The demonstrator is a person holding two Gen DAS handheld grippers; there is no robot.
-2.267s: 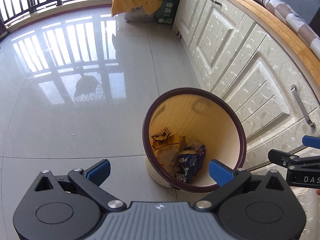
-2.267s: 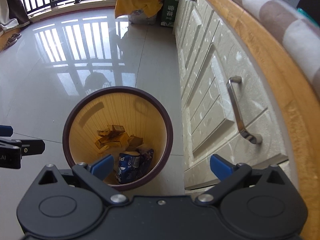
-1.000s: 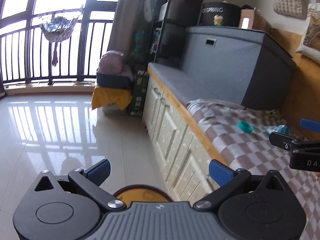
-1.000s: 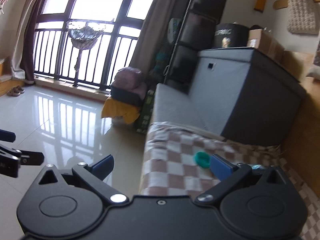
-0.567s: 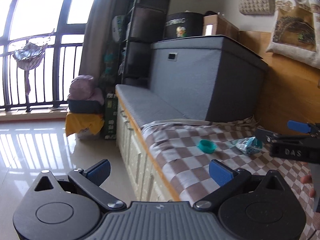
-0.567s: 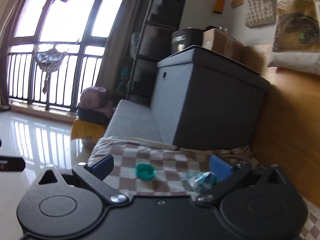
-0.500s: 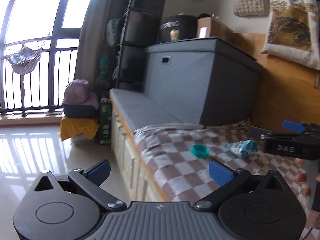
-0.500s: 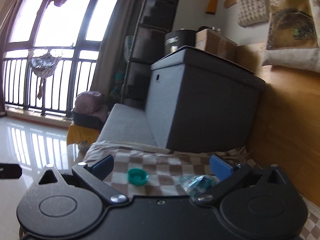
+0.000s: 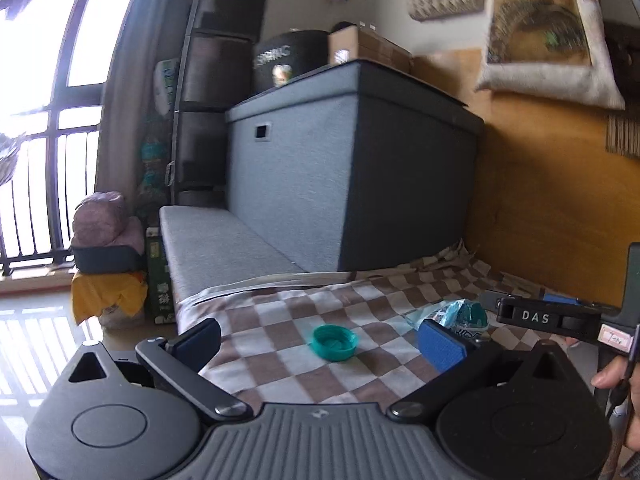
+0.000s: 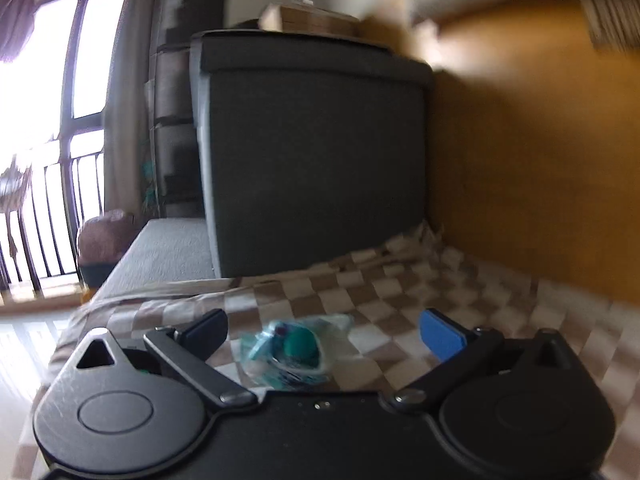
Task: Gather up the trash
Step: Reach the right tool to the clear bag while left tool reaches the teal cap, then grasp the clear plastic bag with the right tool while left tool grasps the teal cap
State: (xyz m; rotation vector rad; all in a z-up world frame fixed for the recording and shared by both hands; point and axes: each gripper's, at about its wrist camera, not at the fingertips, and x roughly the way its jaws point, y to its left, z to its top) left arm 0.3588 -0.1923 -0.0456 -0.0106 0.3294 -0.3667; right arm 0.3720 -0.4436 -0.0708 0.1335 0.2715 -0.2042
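Observation:
A teal bottle cap lies open side up on the brown-and-white checked cloth. To its right lies a crumpled teal-and-white wrapper. My left gripper is open, with the cap between its fingers but a little ahead of them. My right gripper is open too, and the wrapper lies on the cloth between its fingers, untouched. In the left wrist view the right gripper reaches in from the right, beside the wrapper. The right wrist view is blurred.
A big grey fabric storage box stands at the back of the cloth on a grey bench cushion. A wooden wall runs along the right. Shiny tile floor and a balcony railing lie to the left. A hand holds the right gripper.
Both grippers have swung up from the bin on the floor to the bench top. Over the last half second they closed in on the cap and the wrapper, which now look larger.

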